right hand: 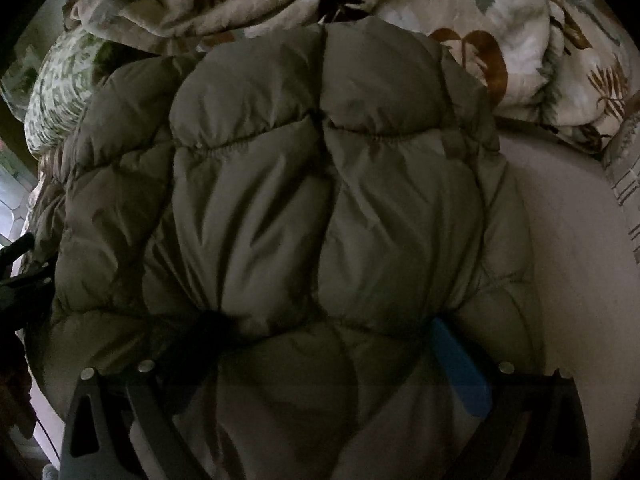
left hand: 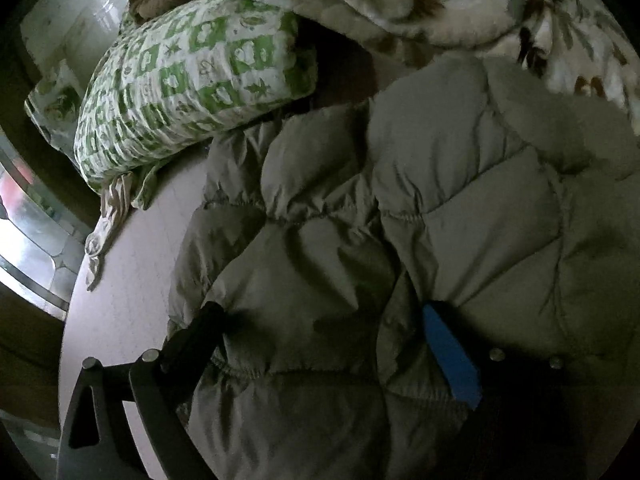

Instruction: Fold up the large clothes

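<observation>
The jacket (left hand: 400, 220) between the jaws is showing a plain olive-grey with a quilted diamond pattern. The left gripper (left hand: 324, 320) and right gripper (right hand: 328, 328) are each showing one black finger and one finger with a blue pad (left hand: 452, 356). Beyond the jaws, the pillow (left hand: 192, 80) is displaying a green-and-white check with stars and flowers. The blanket (right hand: 480, 20) is displaying cream with brown and grey-green leaves. The sheet (right hand: 568, 220) is showing pale pink.
</observation>
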### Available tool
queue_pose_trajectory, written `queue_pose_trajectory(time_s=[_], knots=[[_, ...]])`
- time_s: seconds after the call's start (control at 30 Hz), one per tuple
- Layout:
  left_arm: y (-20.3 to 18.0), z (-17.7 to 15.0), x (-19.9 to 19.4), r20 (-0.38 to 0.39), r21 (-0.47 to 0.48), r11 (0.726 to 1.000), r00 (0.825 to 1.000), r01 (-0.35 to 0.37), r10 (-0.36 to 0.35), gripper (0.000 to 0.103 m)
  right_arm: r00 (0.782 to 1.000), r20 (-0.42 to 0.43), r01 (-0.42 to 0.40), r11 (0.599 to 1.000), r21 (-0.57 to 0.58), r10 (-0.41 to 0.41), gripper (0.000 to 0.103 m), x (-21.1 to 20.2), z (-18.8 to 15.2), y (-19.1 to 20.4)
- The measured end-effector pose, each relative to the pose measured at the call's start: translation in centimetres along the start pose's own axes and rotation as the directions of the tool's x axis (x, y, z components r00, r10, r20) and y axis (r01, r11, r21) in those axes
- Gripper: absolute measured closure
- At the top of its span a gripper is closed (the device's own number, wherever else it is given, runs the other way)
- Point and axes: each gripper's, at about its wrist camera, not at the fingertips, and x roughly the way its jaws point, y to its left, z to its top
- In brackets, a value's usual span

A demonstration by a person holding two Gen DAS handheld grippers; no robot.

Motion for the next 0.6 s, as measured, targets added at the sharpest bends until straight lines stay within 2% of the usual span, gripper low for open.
queue_pose_trajectory(time_s=[0.07,0.2,0.33,0.47,0.53,0.6], knots=[[0.9,-0.1,-0.9,0.016,-0.038,0.999,0.999,0.032,-0.032,0.004,1.000,0.011,-0.011,1.000,0.026,0.011,0.000,-1.1,0.9,0.5],[1.5,-0.1,-3.2,0.073,-0.083,0.994,0.995,0.076,-0.070,0.004,0.993,0.102,-0.058,0.998,0.007,0.057,0.000,-3.8,3.3,2.6],[-0.4,0.0,-4.1,0.092,-0.008,0.997,0.993,0.074,-0.073,0.004,0.989,0.127,-0.071,0.997,-0.026,0.074,0.000,-3.4,5.9,5.7],[-1.7,-0.5,-0.9,0.031,0.035,0.999,0.999,0.034,-0.035,0.004,0.991,0.084,-0.099,0.995,-0.018,0.100,0.000,-0.2,8.6,8.7],[-1.4,-0.4,0.9,-0.003,0.009,0.998,0.998,0.056,-0.056,0.003,0.999,0.034,-0.024,0.999,-0.037,0.025,0.000,2.5,8.8,9.8],[-1.6,-0.1,1.7,-0.032,0.012,0.999,0.999,0.041,-0.041,0.002,0.998,0.024,0.060,0.996,-0.071,-0.059,0.000,4.4,8.9,10.3]])
